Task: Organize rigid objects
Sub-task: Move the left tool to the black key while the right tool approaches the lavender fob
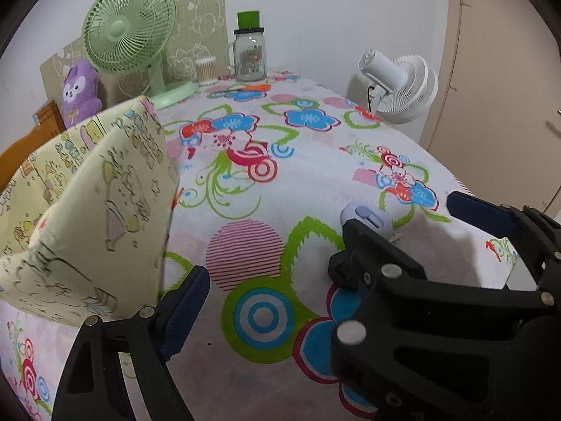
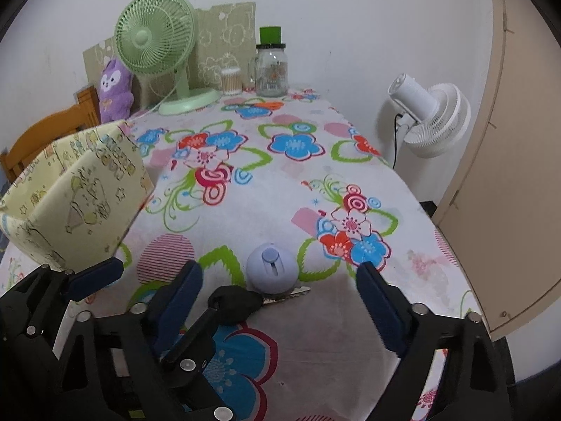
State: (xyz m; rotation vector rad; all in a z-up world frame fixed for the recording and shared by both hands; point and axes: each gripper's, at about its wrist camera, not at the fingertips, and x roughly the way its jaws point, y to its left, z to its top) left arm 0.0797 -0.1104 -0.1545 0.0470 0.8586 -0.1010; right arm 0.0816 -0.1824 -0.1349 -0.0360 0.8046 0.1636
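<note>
A round lilac object (image 2: 272,271) lies on the flowered tablecloth (image 2: 315,193), with a black-headed key (image 2: 235,303) touching its near side. My right gripper (image 2: 280,298) is open, its blue pads on either side of both, just above the cloth. In the left wrist view the lilac object (image 1: 363,216) peeks out behind the right gripper's near finger. My left gripper (image 1: 326,245) is open and empty, to the left of the right one. A pale yellow fabric box (image 1: 87,203) with cartoon print stands at the left, beside the left finger; it also shows in the right wrist view (image 2: 73,196).
At the table's far end stand a green desk fan (image 2: 164,56), a glass jar with a green cup on it (image 2: 270,68), a cotton-swab tub (image 2: 231,79) and a purple plush (image 2: 114,89). A white fan (image 2: 431,119) stands off the right edge. A wooden chair (image 2: 38,140) is at the left.
</note>
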